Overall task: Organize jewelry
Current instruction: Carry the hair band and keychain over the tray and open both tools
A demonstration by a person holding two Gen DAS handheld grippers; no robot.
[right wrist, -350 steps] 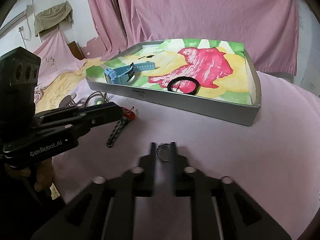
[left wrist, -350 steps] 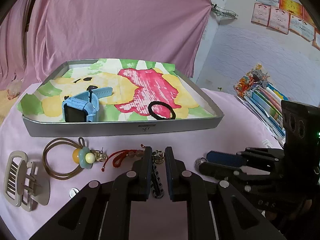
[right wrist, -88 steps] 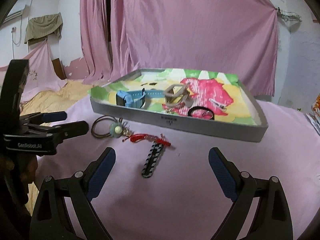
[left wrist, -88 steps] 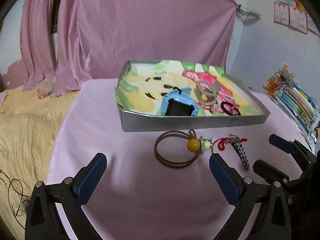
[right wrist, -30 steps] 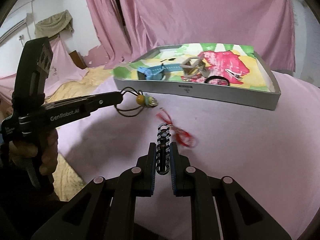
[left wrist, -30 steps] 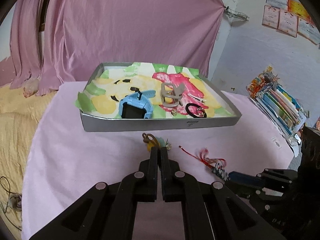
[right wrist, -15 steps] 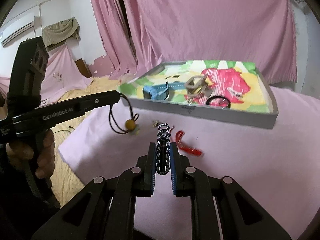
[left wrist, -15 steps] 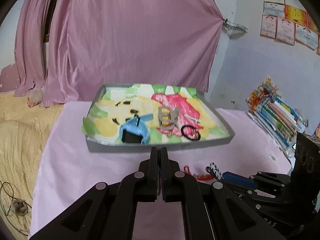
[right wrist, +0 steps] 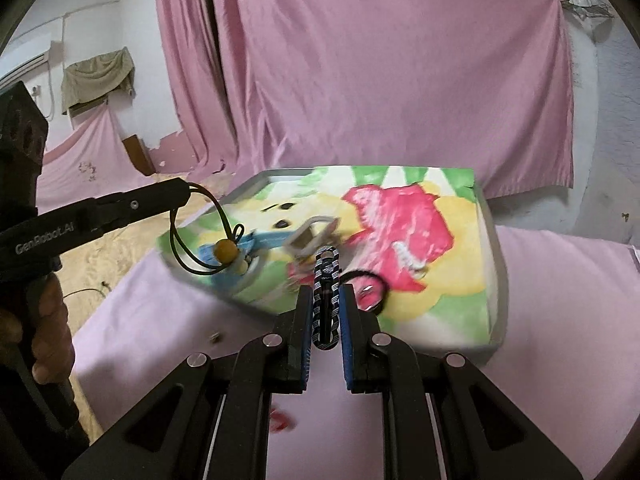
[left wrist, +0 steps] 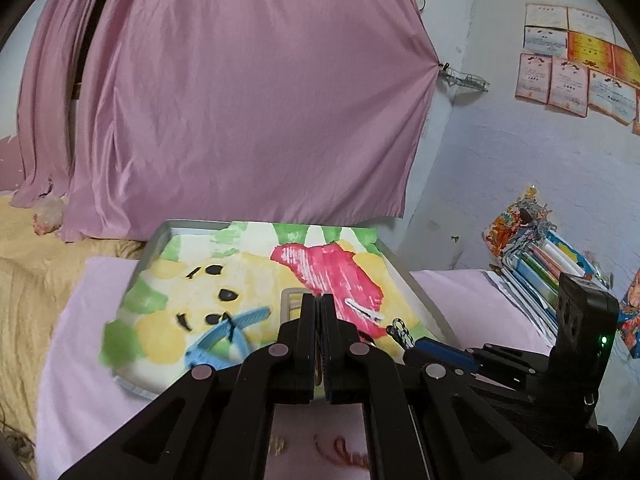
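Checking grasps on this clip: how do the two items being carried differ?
The hair tie is a thin brown loop with a yellow bead, dangling below the left hand-held gripper; the clip is a stiff black-and-white patterned bar, sticking straight out of the right hand-held gripper. Both are clamped and held over the tray.

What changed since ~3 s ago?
Both open grippers shut: left gripper took the hair tie, right gripper the braided bracelet, and lifted them off the cloth toward the tray. Watch and claw clip stayed in the tray.
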